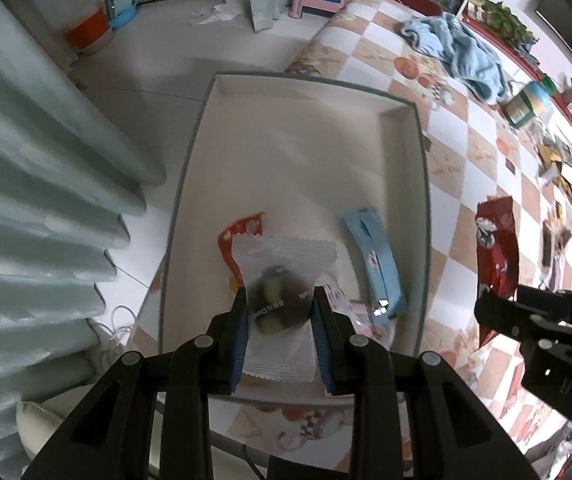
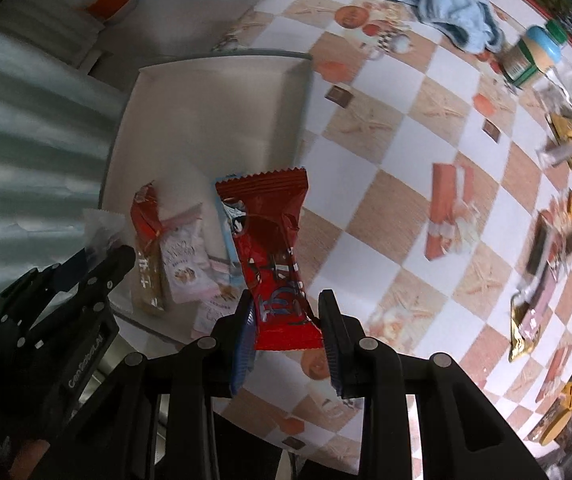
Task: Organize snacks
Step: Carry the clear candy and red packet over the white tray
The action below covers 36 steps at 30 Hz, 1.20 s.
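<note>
Tongs on your left (image 1: 280, 312) are clamped on a white translucent snack packet (image 1: 282, 276), held above the shallow white cardboard box (image 1: 305, 120). Your right tongs (image 2: 286, 316) grip a crinkled red snack wrapper (image 2: 272, 248) just beside that box's right wall, over the checkered counter (image 2: 385, 160).

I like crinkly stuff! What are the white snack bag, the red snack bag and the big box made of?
The white snack bag in the left tongs looks like thin frosted plastic film: zigzag ends, and the snack shows through. The red snack bag in the right tongs looks like glossy plastic or foil: shiny creases. The big box seems to be matte white cardboard, with stiff folded walls.
</note>
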Motion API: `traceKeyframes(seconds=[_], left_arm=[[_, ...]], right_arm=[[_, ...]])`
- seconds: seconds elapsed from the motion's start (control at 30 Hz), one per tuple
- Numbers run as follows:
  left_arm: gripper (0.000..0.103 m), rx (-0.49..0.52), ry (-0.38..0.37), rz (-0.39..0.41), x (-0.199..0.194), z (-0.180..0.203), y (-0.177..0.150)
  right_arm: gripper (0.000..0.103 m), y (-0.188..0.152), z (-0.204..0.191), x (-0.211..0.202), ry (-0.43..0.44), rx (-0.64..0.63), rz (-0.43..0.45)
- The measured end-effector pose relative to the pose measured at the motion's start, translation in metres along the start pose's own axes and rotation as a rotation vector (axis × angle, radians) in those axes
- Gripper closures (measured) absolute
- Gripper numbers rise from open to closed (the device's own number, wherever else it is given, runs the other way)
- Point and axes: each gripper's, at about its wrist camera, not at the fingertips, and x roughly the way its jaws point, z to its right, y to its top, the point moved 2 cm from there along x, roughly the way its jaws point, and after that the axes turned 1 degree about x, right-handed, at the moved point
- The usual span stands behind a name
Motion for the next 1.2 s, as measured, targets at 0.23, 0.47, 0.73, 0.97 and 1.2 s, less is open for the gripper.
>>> traceKeyframes(seconds=[0.23, 0.47, 0.73, 0.97, 1.2], left_arm=[[0.071, -0.011, 0.016, 0.001, 0.014, -0.006, 0.017], [0.071, -0.018, 0.033, 0.007, 0.024, -0.009, 0.036], [0.071, -0.023, 0.042, -0.004, 0.036, -0.01, 0.044], [0.071, -0.001, 0.057, -0.023, 0.052, -0.013, 0.046], [0.071, 0.008, 0.06, -0.03, 0.065, -0.014, 0.057]], right_arm=[[0.07, 0.021, -0.017, 0.018, 0.028, -0.023, -0.013], [0.07, 0.04, -0.034, 0.033, 0.049, -0.041, -0.015], [0.07, 0.052, -0.038, 0.046, 0.068, -0.033, -0.025], [0.07, 0.058, -0.043, 0.068, 0.092, -0.018, -0.064], [0.07, 0.062, -0.034, 0.088, 0.092, 0.023, -0.097]])
